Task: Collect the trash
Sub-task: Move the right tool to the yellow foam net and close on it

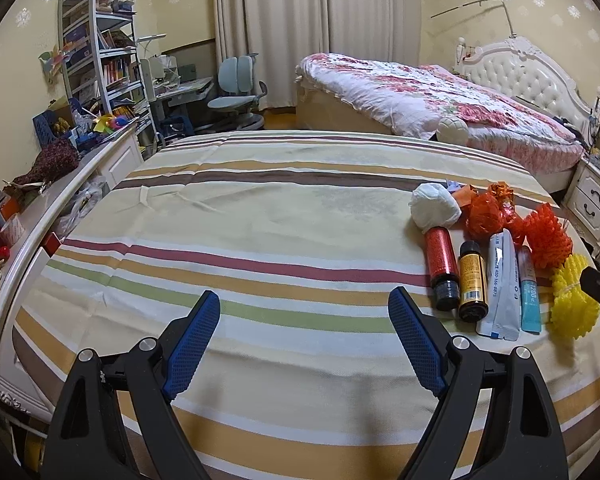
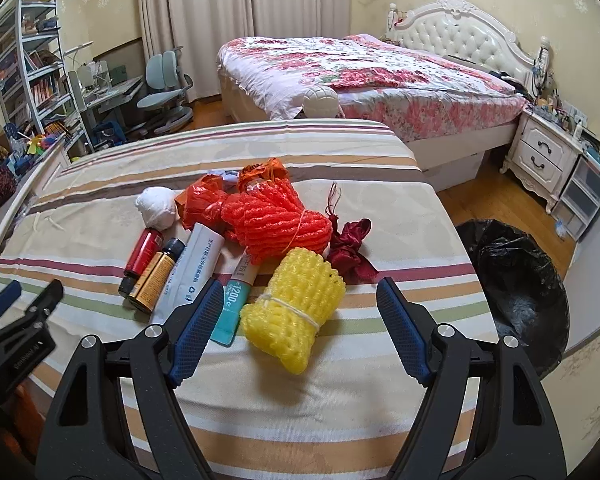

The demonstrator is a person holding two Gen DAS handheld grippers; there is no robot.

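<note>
Trash lies in a heap on the striped tablecloth (image 2: 340,380). It holds a yellow foam net (image 2: 296,312), an orange foam net (image 2: 280,218), a dark red cloth (image 2: 350,250), a white paper ball (image 2: 158,206), an orange plastic bag (image 2: 202,204), a red bottle (image 2: 142,254), an amber bottle (image 2: 154,278), a white tube (image 2: 192,268) and a teal tube (image 2: 234,308). My right gripper (image 2: 300,300) is open, with the yellow net between its fingers. My left gripper (image 1: 304,306) is open and empty, left of the heap (image 1: 496,256).
A bin lined with a black bag (image 2: 516,280) stands on the floor right of the table. A bed (image 2: 372,76) and a white nightstand (image 2: 540,156) are behind. A shelf and a cluttered counter (image 1: 40,184) run along the left.
</note>
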